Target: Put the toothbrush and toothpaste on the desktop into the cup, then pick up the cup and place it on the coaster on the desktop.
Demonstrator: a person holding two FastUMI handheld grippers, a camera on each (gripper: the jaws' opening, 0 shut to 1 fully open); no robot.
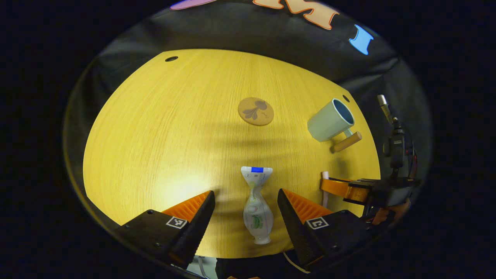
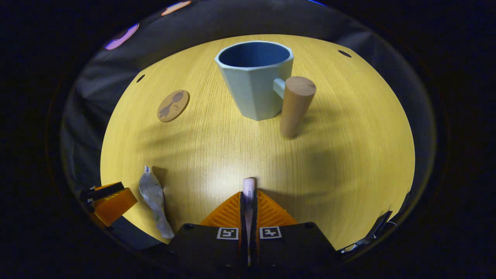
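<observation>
A crumpled white toothpaste tube [image 1: 257, 209] lies on the yellow wooden desktop [image 1: 162, 128], between the spread fingers of my open left gripper [image 1: 245, 201]. At the right of the left gripper view my right gripper [image 1: 341, 188] holds the pale toothbrush [image 1: 325, 186]. In the right gripper view my right gripper [image 2: 248, 197] is shut on the toothbrush [image 2: 248, 190], whose tip sticks out past the fingers. The pale blue cup [image 2: 255, 77] with a wooden handle [image 2: 294, 104] stands upright straight ahead. A round cork coaster [image 2: 173, 105] lies to its left. The toothpaste tube [image 2: 155, 201] and my left gripper [image 2: 110, 201] show at lower left.
The desktop [image 2: 348, 155] ends at the booth's dark cloth wall on all far sides. Small dark holes [image 1: 171, 59] sit near the table's far corners. The cup [image 1: 331, 120] and coaster [image 1: 255, 111] stand apart, with bare wood between them.
</observation>
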